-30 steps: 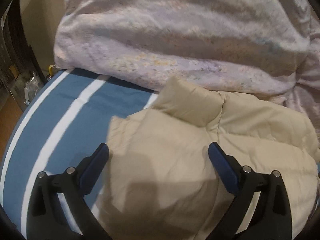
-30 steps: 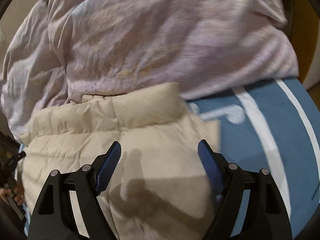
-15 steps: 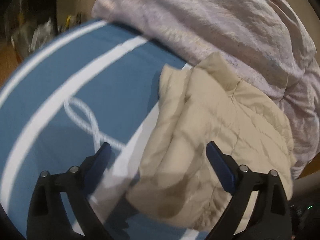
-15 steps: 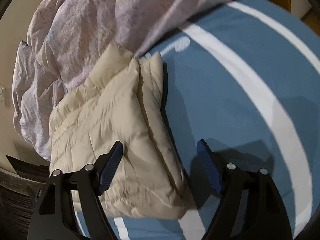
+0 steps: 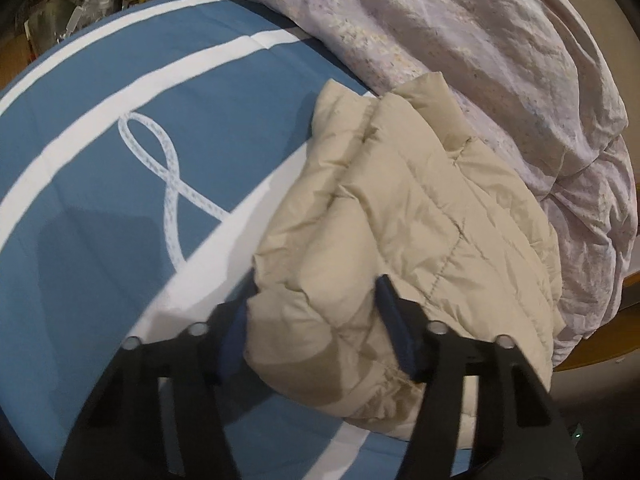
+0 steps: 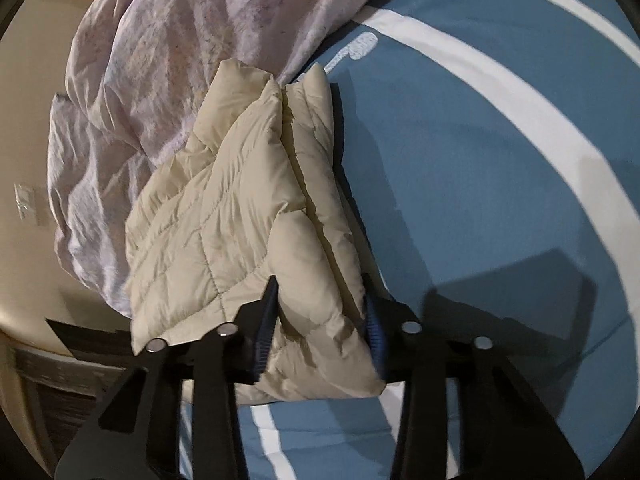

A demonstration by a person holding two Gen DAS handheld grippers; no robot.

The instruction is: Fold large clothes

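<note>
A folded beige puffer jacket lies on a blue bedcover with white stripes, its far end against a crumpled lilac quilt. My left gripper is closing on the jacket's near left corner, and both blue pads press into the padding. In the right wrist view the same jacket rests on the bedcover. My right gripper is closing on its near right edge, the thick fold bulging between the pads. The jacket's underside is hidden.
The lilac quilt is piled along the far side of the bed. Clutter sits beyond the bed's far left corner. A wooden bed edge shows at the right, dark furniture low on the left.
Both grippers came down to the jacket's near corners, rolled, and their jaws narrowed from wide open until the pads squeezed the padding.
</note>
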